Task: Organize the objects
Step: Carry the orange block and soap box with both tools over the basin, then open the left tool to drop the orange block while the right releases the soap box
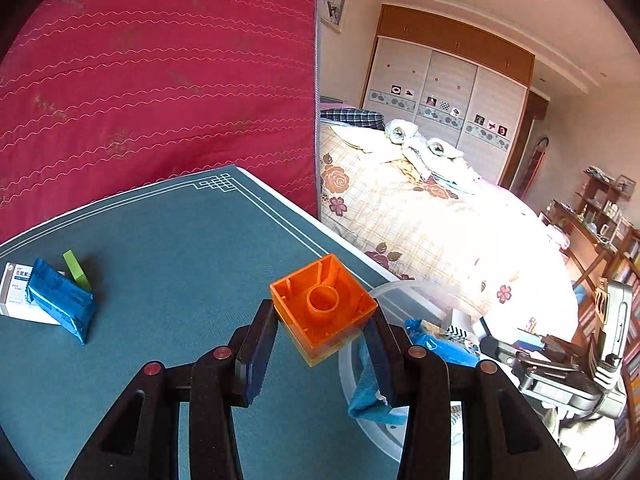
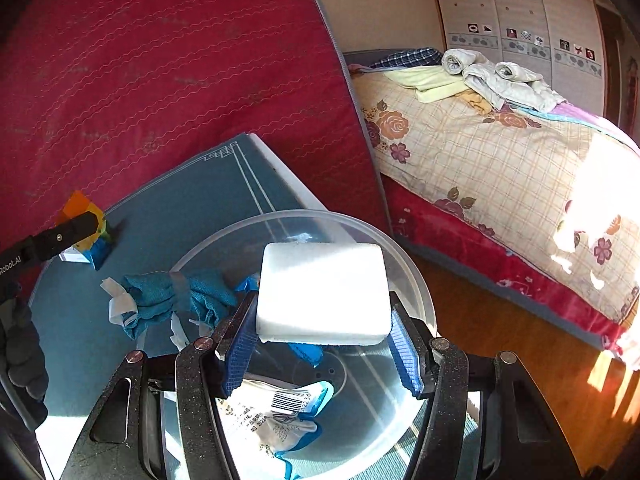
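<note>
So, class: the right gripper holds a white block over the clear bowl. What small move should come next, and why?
Probably open the right gripper and let the white block drop. It hangs pinched between both pads directly above the clear bowl, where a blue-and-white packet already lies, so the sorting spot seems reached.

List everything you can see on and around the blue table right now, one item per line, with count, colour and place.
Table: one, blue, beside red mattress.
Brick: one, orange, in left gripper.
Block: one, white, in right gripper, over tub.
Tub: one, clear, table's right edge.
Cloth: one, blue, beside tub.
Wrapped pack: one, blue, table's left.
Box: one, white, under pack.
Small block: one, green, behind pack.
Left gripper: black, shut.
Right gripper: black, shut.
</note>
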Demonstrator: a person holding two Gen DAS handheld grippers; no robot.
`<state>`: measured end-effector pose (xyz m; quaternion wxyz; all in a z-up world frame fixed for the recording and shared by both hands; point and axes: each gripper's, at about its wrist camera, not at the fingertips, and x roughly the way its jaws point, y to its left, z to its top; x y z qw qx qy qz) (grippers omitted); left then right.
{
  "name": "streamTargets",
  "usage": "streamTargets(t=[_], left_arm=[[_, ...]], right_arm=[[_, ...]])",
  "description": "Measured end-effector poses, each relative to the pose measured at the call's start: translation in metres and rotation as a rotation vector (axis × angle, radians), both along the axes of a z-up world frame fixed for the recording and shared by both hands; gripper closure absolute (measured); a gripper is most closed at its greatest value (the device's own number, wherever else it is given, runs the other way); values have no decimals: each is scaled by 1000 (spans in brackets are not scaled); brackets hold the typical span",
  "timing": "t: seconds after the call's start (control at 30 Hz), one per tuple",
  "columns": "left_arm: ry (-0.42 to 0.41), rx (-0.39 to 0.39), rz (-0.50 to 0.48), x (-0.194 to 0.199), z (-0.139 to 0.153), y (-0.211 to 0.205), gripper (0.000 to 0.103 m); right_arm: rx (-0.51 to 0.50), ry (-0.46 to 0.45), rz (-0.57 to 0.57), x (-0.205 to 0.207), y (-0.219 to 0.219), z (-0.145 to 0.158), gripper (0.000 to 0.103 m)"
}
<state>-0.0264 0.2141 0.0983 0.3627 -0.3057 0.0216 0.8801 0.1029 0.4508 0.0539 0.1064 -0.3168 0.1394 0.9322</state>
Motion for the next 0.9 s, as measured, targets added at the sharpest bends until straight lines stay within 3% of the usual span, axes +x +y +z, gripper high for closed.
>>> streamTargets(t=[0.37,0.4,0.47,0.73,0.9], left_arm=[[-30,-23,-125,14,-9,70,56],[-41,-23,-137,16,-11,74,54],[-54,-17,-148,21,-15,79,29],[-7,-38,-113,28,-16,60,26],[20,-17,-51,28,-9,36,17]], right_arm=[[30,25,3,8,-1,4,42],[28,26,0,8,0,3,42],[23,25,-6,9,2,3,42],[15,44,-16,5,5,8,42],[32,67,12,-11,-4,20,42]])
